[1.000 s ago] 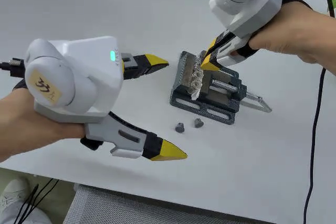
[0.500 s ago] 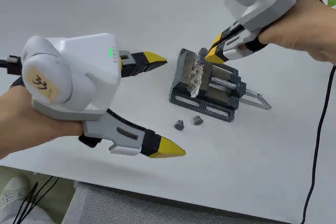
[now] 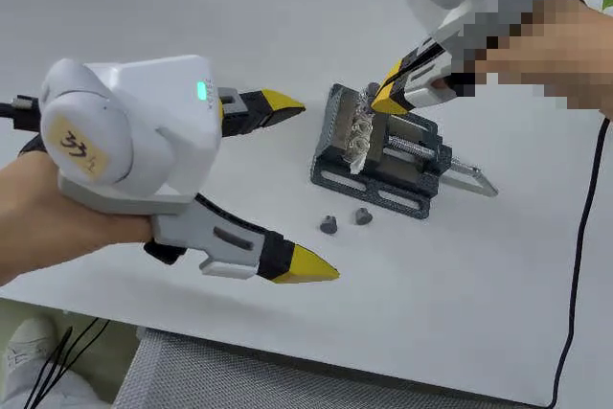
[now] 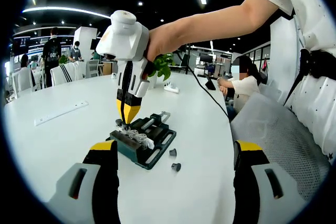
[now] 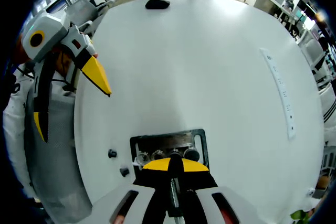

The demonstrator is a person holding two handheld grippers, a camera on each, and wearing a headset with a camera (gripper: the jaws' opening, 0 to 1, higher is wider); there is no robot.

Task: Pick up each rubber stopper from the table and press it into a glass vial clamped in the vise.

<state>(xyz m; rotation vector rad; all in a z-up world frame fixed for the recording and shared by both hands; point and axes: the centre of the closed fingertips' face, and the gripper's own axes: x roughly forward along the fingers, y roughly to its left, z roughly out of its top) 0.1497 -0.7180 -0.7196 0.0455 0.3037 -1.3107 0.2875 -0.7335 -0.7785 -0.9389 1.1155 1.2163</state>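
Your R claw (image 3: pixel 388 101): tips pressed together, nothing seen btwn them, pointing down just above the vial row (image 3: pixel 359 131) clamped in the vise (image 3: pixel 402 165), at its far end. Prob. kept closed so the blunt tips can push a stopper home. L claw (image 3: pixel 321 191): spread wide, empty. The two loose stoppers (image 3: pixel 329 225) sit on the table (image 3: pixel 479 313) just ahead of its lower tip. It looks set for the next pick, well clear of R's work.

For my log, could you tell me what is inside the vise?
A row of glass vials sits clamped in the vise. The right gripper partly covers the far end, so that vial's mouth is unclear.
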